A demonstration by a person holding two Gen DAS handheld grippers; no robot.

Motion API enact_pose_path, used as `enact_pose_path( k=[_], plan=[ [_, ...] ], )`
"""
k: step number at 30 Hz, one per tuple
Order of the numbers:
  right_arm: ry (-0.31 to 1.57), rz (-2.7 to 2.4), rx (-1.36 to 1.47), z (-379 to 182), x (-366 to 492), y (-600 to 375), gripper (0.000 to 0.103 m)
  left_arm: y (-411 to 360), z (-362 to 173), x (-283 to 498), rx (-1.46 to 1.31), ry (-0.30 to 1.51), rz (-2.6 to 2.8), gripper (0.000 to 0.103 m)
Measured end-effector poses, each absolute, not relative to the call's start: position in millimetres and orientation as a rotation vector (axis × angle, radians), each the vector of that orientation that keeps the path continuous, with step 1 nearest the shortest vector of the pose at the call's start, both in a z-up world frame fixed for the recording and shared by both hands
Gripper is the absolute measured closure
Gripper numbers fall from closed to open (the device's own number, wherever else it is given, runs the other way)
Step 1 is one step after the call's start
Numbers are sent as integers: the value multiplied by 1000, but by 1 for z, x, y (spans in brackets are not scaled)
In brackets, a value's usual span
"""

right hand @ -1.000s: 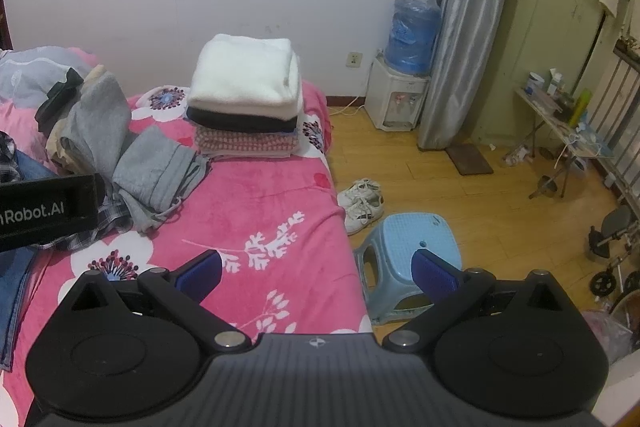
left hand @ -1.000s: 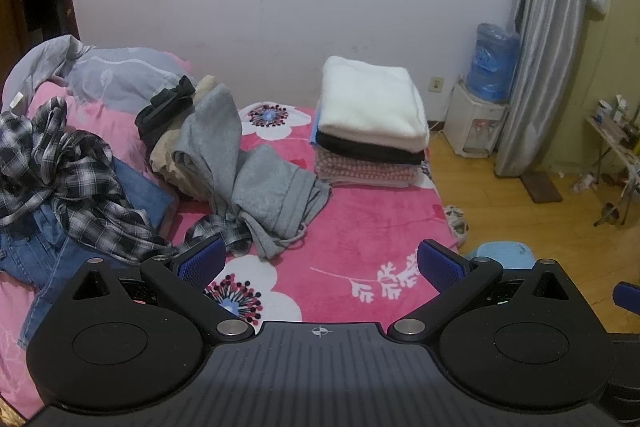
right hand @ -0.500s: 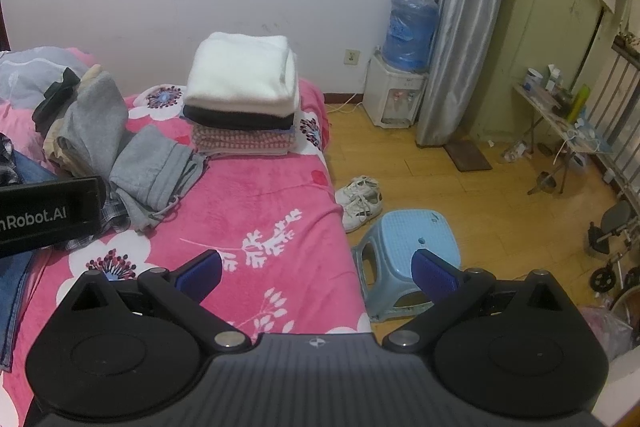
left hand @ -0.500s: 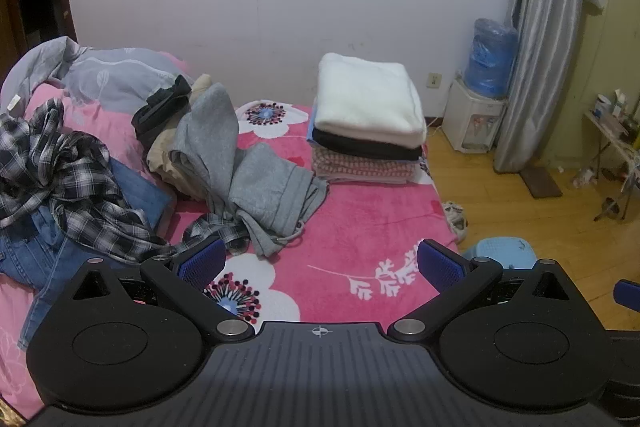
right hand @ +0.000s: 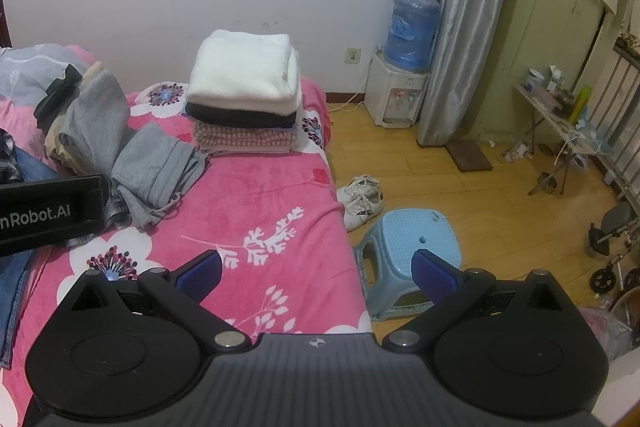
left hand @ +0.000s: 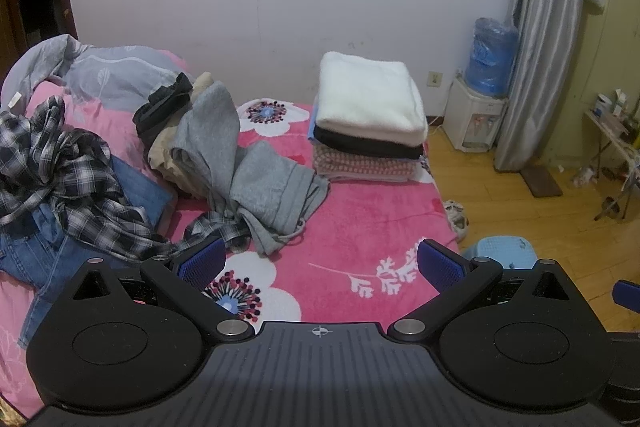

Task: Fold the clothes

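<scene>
A folded stack (left hand: 370,119) is set at the far end of the bed (left hand: 360,227), while grey trousers (left hand: 248,171), a plaid shirt (left hand: 60,171) and jeans (left hand: 36,247) are left unfolded beside it. Both the left gripper (left hand: 320,263) and right gripper (right hand: 316,271) are held spread and empty above the bed. The pile's left part is cut off, and the garments beneath the trousers cannot be made out.

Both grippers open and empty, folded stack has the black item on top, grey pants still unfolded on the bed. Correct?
Not quite: the white item tops the folded stack; the black item lies under it, as the left wrist view shows. Left gripper and right gripper are open and empty; grey pants are unfolded.
</scene>
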State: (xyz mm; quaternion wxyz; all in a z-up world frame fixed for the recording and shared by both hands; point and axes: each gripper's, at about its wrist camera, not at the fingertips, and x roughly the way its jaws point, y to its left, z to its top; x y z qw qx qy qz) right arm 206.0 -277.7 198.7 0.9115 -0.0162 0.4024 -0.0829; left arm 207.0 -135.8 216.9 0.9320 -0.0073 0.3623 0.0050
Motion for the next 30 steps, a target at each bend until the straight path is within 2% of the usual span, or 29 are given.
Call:
enact_pose_path(
  k=[30],
  plan=[
    [836, -169, -44, 197, 206, -271, 0, -133, 216, 206, -21, 744, 12, 0]
  ],
)
